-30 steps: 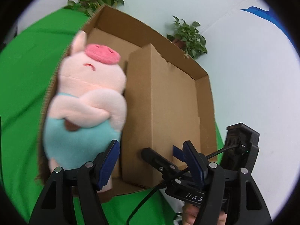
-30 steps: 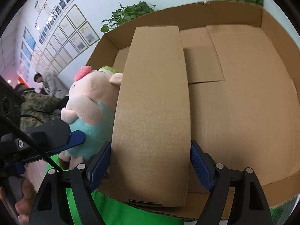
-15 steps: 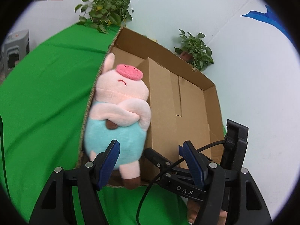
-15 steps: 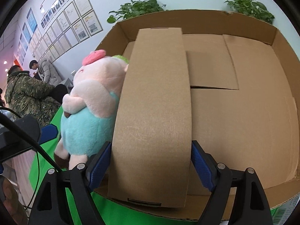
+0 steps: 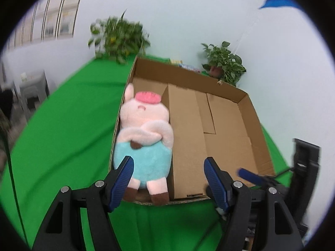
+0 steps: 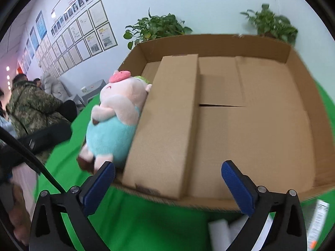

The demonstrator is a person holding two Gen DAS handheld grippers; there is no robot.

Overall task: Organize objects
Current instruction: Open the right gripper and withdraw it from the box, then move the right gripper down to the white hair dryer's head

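Office or lab-type room set up for recording, not a home.

We see a plain pale wall (image 6: 209, 6) with rows of framed certificates and notices (image 6: 83, 33) running down it, office style. We see people in coats (image 6: 31, 106) gathered by that wall near a grey plastic stool (image 5: 33, 87), so it is a shared workplace. The bench is draped in bright green chroma-type cloth (image 5: 69, 129), which points to a filming or data-collection setup. Two potted plants (image 5: 224, 62) stand at the bench's far edge against the wall, and blue decal shapes (image 5: 278, 0) are stuck high on it.
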